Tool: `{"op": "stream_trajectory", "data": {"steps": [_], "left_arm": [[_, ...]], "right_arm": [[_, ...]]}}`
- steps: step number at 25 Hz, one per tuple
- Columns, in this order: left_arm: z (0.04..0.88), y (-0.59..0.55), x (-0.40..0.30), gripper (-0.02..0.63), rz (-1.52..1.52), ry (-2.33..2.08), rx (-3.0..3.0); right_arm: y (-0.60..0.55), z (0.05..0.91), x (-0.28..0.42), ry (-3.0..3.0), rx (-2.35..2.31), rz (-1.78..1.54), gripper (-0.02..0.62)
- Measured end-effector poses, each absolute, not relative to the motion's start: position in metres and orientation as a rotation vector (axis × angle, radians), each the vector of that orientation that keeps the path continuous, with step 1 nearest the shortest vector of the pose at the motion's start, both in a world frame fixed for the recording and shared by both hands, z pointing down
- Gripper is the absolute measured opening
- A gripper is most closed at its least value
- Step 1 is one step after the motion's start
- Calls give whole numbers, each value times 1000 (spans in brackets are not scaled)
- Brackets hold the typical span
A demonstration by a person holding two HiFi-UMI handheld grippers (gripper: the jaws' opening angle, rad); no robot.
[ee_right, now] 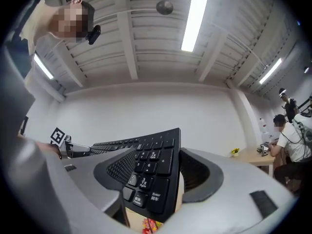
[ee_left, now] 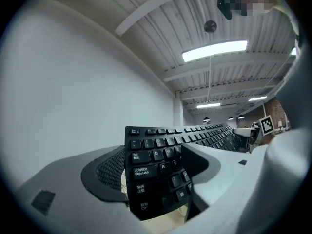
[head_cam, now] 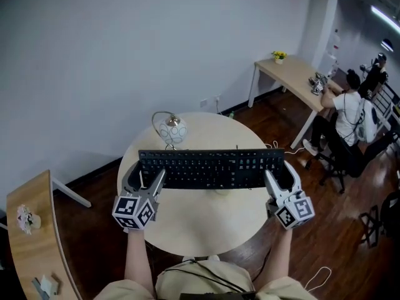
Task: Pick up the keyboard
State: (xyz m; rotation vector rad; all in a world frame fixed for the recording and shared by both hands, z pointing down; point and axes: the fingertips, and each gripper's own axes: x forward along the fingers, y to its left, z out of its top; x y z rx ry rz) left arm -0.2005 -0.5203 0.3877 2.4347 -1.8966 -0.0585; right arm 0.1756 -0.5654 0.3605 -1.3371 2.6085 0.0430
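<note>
A black keyboard (head_cam: 211,167) hangs level above the round pale table (head_cam: 200,227), held at both short ends. My left gripper (head_cam: 142,181) is shut on its left end, and in the left gripper view the pads clamp the Caps Lock and Shift corner of the keyboard (ee_left: 158,167). My right gripper (head_cam: 281,179) is shut on the right end. In the right gripper view the number pad end of the keyboard (ee_right: 155,167) sits between the pads. Both grippers point away from me, and the person's forearms show below them.
A round glass ornament on a wire stand (head_cam: 171,130) sits at the table's far edge, just behind the keyboard. A long desk (head_cam: 294,75) with a seated person (head_cam: 350,114) is at the back right. A wooden shelf (head_cam: 28,230) runs along the left.
</note>
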Motion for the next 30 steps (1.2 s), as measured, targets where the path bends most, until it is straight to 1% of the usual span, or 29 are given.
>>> {"op": "stream_trajectory", "data": {"steps": [7,30], "left_arm": [[357,-510,-207,339,-16,-1988,2490],[357,-510,-210,339,-40,-1959,2493]], "right_arm": [[-562,355,172,2563,-1315,53,287],[-555,348,169,2593,-1310,104,287]]}}
